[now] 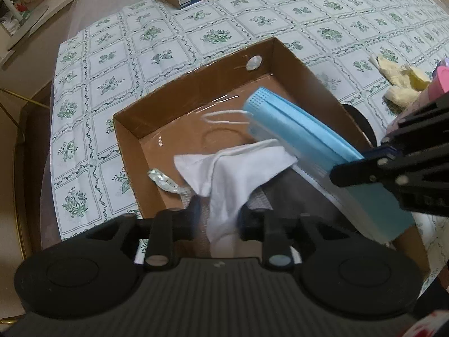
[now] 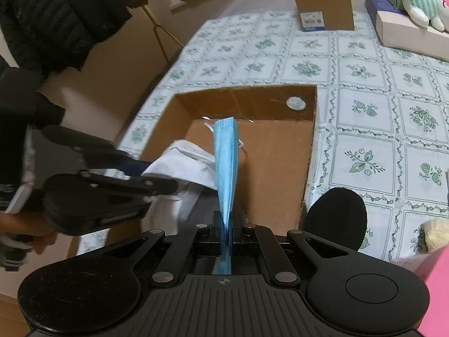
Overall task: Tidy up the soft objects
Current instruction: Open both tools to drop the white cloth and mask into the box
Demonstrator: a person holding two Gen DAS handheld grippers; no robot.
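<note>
The open cardboard box (image 2: 280, 151) is sitting on the table (image 2: 364, 129) with its patterned cloth, and it is serving as the collecting place for the soft things, so both grippers are reaching over it. The right gripper (image 2: 226, 234) is clenching the near end of a folded blue face mask (image 2: 226, 163), its jaws pressed tight on the fabric; pinched at one end, the mask is sticking out stiffly over the inside of the box, with a white ear loop trailing near its far end. That hold is probably meant to carry the mask clear of the box's near wall before it is let go inside. The left gripper (image 1: 219, 219) is hanging over the near left part of the box with a white cloth (image 1: 233, 174) between its fingers; its jaws are standing apart, and the pads do not appear to be pressing on the cloth, which is slumping down inside the box. This reads as a release, the cloth being left to settle inside the box beside the mask. A crumpled silvery scrap (image 1: 162, 181) is lying by the box's left wall. Outside the box, to its right, yellowish soft pieces (image 1: 401, 84) are waiting on the table, seemingly still to be gathered.
</note>
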